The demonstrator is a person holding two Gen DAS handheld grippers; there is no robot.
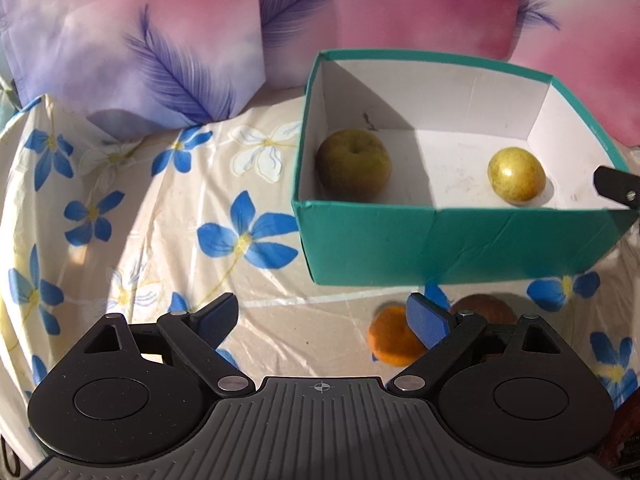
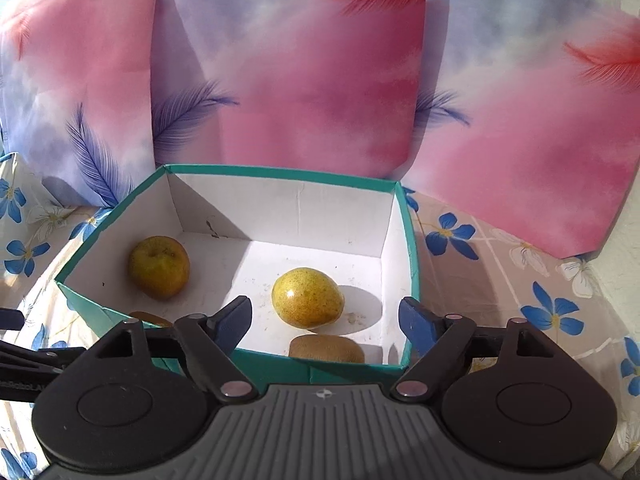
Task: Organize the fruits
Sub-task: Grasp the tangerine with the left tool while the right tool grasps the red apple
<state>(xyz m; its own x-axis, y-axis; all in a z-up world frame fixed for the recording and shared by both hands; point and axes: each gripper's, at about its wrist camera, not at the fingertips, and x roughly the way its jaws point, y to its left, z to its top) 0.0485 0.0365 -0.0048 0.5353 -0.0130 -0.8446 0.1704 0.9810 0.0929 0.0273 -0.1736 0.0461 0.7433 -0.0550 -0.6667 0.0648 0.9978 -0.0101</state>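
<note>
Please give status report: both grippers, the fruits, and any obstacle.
Left gripper open, empty; right gripper open, empty. Apple, yellow fruit, kiwi in teal box. Orange outside. Nothing blocking it.

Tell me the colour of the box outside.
Teal green box; left wrist view shows it best.

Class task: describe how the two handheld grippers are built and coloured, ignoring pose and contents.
Both the left gripper and right gripper look alike: a matte black body with a ribbed grey centre plate bearing a small crosshair mark, two round black discs, black linkage bars with silver rivets, and jaws faced with blue pads. No cables or sleeves are visible.
</note>
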